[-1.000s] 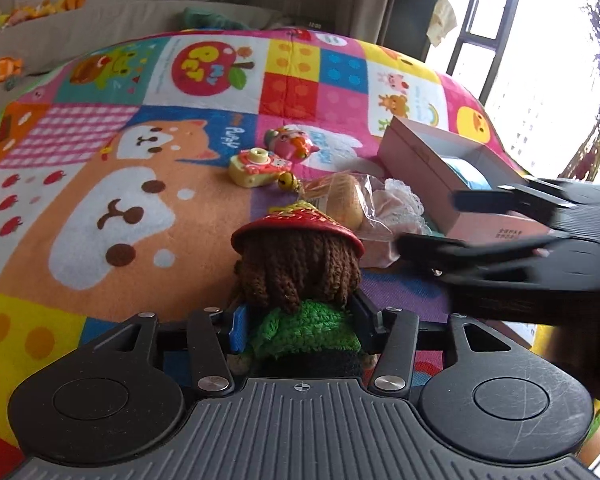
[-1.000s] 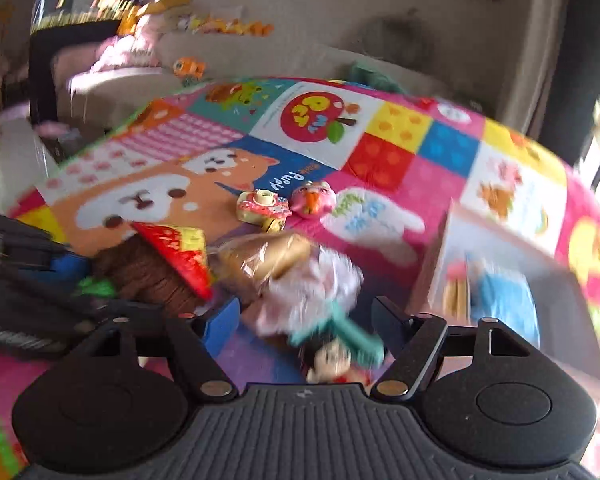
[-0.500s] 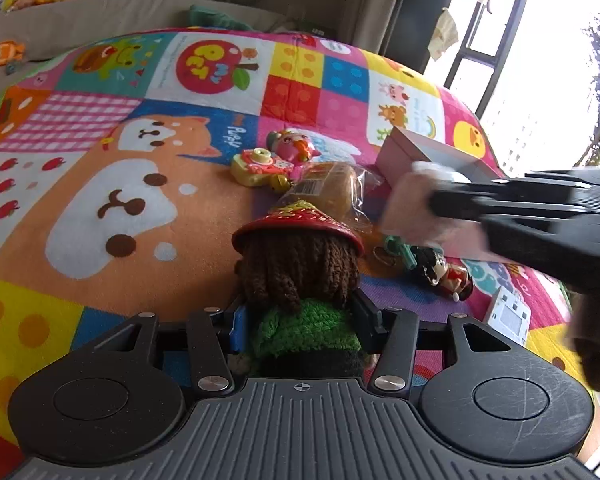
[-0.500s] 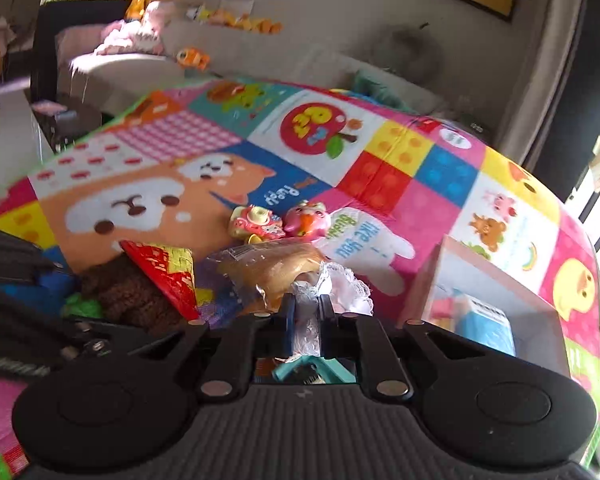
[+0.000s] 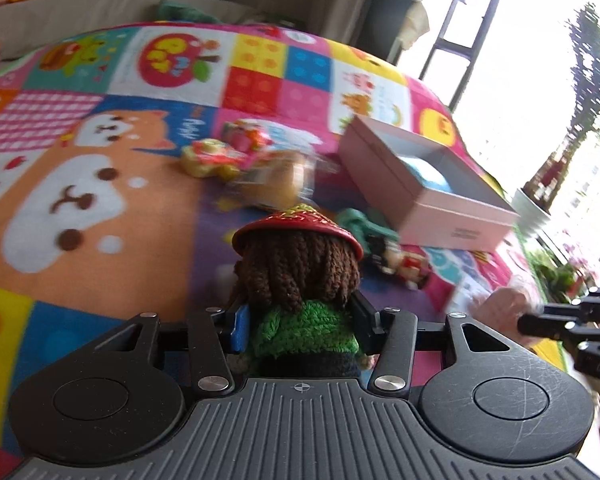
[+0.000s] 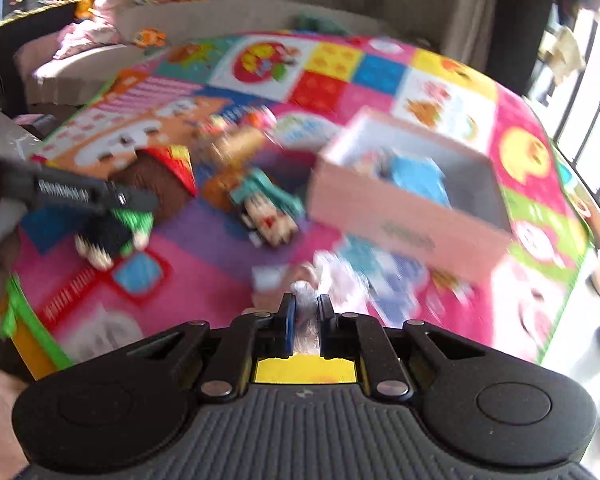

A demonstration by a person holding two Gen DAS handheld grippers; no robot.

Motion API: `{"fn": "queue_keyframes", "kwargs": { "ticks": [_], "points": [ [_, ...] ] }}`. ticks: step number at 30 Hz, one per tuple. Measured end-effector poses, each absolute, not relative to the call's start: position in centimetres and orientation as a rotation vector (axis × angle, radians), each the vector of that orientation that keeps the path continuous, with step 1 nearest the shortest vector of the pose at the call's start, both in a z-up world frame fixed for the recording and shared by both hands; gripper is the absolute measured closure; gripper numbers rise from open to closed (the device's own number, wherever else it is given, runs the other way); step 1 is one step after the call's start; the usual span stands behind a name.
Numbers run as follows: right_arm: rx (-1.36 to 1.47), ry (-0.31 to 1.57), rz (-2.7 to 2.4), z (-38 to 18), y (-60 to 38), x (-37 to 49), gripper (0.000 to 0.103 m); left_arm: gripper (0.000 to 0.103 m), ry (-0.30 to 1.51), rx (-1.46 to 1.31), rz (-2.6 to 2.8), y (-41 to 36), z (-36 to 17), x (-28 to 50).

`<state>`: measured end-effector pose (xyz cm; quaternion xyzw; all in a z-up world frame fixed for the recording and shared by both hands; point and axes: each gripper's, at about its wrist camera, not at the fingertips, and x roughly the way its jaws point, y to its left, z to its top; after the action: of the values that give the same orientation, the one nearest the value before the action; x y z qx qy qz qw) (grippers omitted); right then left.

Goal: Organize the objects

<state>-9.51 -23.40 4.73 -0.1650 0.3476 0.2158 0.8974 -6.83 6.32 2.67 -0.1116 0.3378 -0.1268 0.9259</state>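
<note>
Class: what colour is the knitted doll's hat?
Red with yellow stitching; the doll's hat shows best in the left wrist view.

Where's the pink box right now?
In the left wrist view the pink box sits open on the play mat, right of centre, just beyond the small figure toy.

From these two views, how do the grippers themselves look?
The left gripper and the right gripper look alike: black ribbed bodies with two round side discs, silver pivot screws and black fingers, one with a blue pad. A yellow patch shows on the right. No cables visible.
</note>
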Motion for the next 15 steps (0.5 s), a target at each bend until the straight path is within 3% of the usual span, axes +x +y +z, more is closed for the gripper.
{"fn": "queue_keyframes", "kwargs": {
  "ticks": [1,3,5,7,15],
  "points": [
    [-0.339,0.732,0.429,4.4,-24.1,-9.7,0.092,0.050,0.695,-0.221,-0.273,5.7,2.7,-6.8],
    [-0.338,0.746,0.385,3.8,-25.2,-9.9,0.080,0.050,0.701,-0.204,-0.292,4.7,2.7,-6.8],
    [-0.359,0.743,0.336,3.4,-25.9,-10.2,0.058,0.050,0.704,-0.185,-0.298,3.9,2.7,-6.9],
    [-0.377,0.722,0.300,3.2,-26.3,-10.6,0.050,0.050,0.703,-0.170,-0.293,3.6,2.7,-7.0],
    [-0.220,0.680,0.345,3.9,-26.3,-10.1,0.041,0.049,0.707,-0.162,-0.280,3.5,2.7,-7.1]
  ]
}}
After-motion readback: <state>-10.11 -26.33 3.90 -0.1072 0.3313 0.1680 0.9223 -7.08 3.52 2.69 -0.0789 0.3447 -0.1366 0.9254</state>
